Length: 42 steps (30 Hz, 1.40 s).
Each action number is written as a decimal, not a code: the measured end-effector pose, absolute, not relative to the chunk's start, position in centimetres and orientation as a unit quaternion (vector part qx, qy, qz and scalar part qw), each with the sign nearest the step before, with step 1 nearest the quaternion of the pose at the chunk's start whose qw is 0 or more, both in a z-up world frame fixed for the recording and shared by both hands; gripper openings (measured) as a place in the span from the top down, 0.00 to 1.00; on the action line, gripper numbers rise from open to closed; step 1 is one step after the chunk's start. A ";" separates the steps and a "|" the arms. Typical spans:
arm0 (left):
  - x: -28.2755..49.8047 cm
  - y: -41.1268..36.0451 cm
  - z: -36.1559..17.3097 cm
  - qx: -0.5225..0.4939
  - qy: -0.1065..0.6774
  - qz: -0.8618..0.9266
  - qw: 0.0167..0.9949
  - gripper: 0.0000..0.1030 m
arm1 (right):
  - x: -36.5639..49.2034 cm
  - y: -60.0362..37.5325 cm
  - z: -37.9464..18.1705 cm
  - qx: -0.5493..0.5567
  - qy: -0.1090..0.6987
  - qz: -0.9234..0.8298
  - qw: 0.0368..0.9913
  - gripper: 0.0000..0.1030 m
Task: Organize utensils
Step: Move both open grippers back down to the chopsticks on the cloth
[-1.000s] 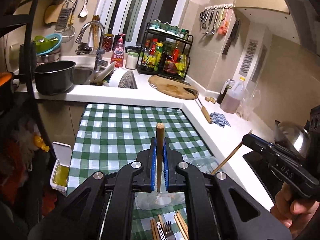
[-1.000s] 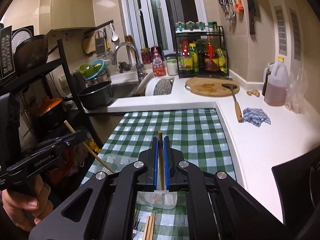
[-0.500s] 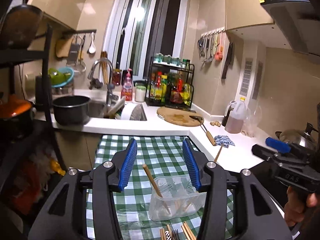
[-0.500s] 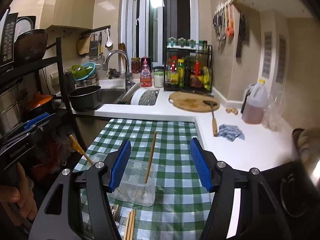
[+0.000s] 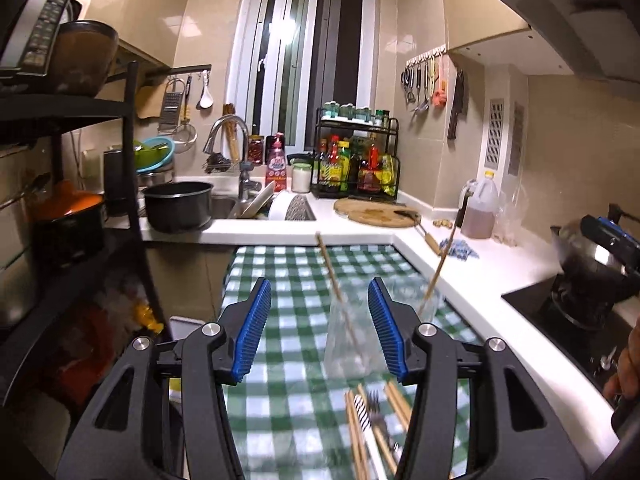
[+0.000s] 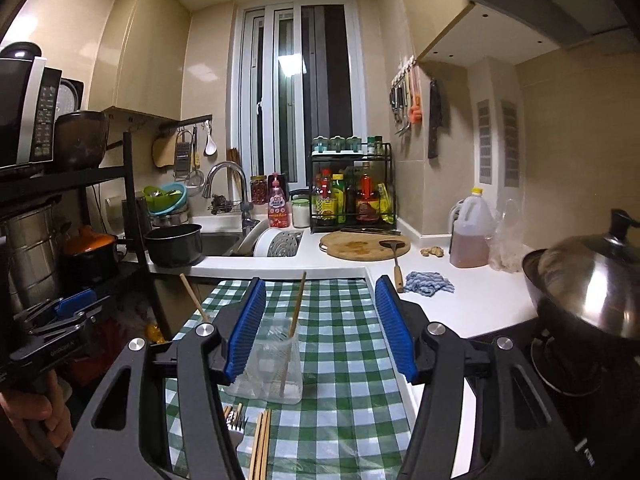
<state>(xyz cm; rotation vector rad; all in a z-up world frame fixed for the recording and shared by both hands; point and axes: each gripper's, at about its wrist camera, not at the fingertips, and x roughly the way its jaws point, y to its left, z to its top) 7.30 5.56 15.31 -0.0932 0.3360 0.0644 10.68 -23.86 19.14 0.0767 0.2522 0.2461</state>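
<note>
Checked tablecloth [image 6: 340, 340]: loose chopsticks [image 6: 262, 440] lie lengthwise below both empty, half-open grippers, left gripper [image 5: 320, 328], right gripper [image 6: 320, 324], before clear cups [image 6: 272, 360].

Right gripper [image 6: 320, 326] stands with blue-padded jaws apart and nothing between the pads, having just been closing slightly, above a green-checked tablecloth [image 6: 348, 360]. A clear plastic container [image 6: 272, 364] on the cloth holds one wooden chopstick [image 6: 294, 322] leaning upright. More chopsticks [image 6: 261, 444] and a fork [image 6: 236, 424] lie just before it. At far left, a hand [image 6: 34, 412] grips the left gripper [image 6: 68, 312].
</note>
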 end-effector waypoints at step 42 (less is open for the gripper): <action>1.2 1.5 -3.3 -0.085 0.347 -0.020 0.934 0.83 | 8.6 -17.9 -2.7 0.008 0.443 0.261 0.857 0.92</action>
